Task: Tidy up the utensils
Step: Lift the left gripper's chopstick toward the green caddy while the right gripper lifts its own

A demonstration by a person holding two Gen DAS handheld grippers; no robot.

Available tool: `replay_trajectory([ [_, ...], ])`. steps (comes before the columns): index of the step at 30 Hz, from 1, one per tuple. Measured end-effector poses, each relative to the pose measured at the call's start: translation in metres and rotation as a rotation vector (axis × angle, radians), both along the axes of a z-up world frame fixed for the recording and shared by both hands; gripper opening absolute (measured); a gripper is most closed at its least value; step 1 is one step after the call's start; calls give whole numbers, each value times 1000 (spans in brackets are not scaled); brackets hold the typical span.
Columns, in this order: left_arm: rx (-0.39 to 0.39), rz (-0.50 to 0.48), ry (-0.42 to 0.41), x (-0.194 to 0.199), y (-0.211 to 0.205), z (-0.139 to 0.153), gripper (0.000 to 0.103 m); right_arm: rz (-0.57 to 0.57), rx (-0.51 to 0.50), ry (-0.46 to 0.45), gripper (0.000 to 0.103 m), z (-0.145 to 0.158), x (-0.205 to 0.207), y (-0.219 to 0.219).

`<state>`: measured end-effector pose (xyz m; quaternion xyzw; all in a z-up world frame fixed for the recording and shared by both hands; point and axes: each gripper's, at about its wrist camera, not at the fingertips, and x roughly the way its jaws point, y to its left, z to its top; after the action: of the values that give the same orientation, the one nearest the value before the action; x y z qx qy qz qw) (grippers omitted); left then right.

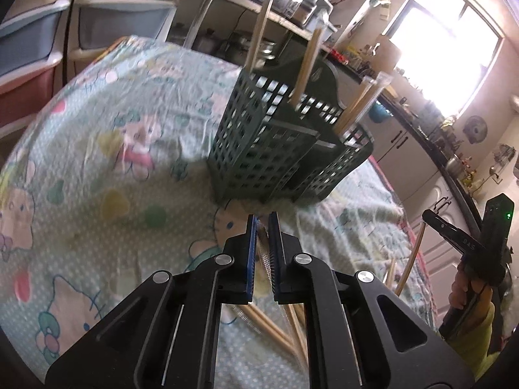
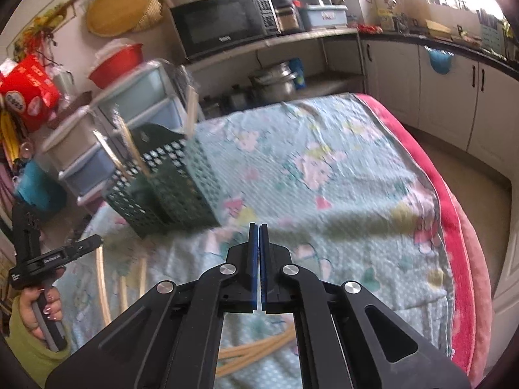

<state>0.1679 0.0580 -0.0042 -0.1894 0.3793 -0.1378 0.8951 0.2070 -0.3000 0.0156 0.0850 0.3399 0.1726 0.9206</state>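
Observation:
A dark green slotted utensil caddy (image 1: 285, 152) (image 2: 168, 184) stands on the cartoon-print tablecloth (image 1: 97, 136) (image 2: 324, 168). Several wooden chopsticks (image 1: 308, 61) stand upright in it. My left gripper (image 1: 262, 220) hovers just in front of the caddy, shut on chopsticks in a clear sleeve (image 1: 272, 327) that trail back under it. In the right wrist view the left gripper (image 2: 87, 243) shows at the left with those sticks (image 2: 100, 278) hanging below. My right gripper (image 2: 258, 227) is shut on tan chopsticks (image 2: 256, 351). From the left wrist view the right gripper (image 1: 434, 218) carries a stick (image 1: 410, 259).
A hand in a yellow-green sleeve (image 2: 48, 304) grips the left tool. Behind the table are plastic drawers (image 2: 129, 107), a microwave (image 2: 223, 22) on a shelf with pots (image 2: 275, 81) beneath, and white cabinets (image 2: 447, 97). A pink blanket edge (image 2: 454, 227) borders the cloth on the right.

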Motion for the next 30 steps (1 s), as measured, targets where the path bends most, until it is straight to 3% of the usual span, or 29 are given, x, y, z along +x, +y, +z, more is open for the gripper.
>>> replay_trajectory([
  [19, -11, -125, -198, 9, -53, 79, 3, 168, -1, -224, 1, 86, -35, 61],
  [30, 23, -118, -330, 9, -60, 128, 3, 180, 21, -282, 1, 109, -38, 74],
])
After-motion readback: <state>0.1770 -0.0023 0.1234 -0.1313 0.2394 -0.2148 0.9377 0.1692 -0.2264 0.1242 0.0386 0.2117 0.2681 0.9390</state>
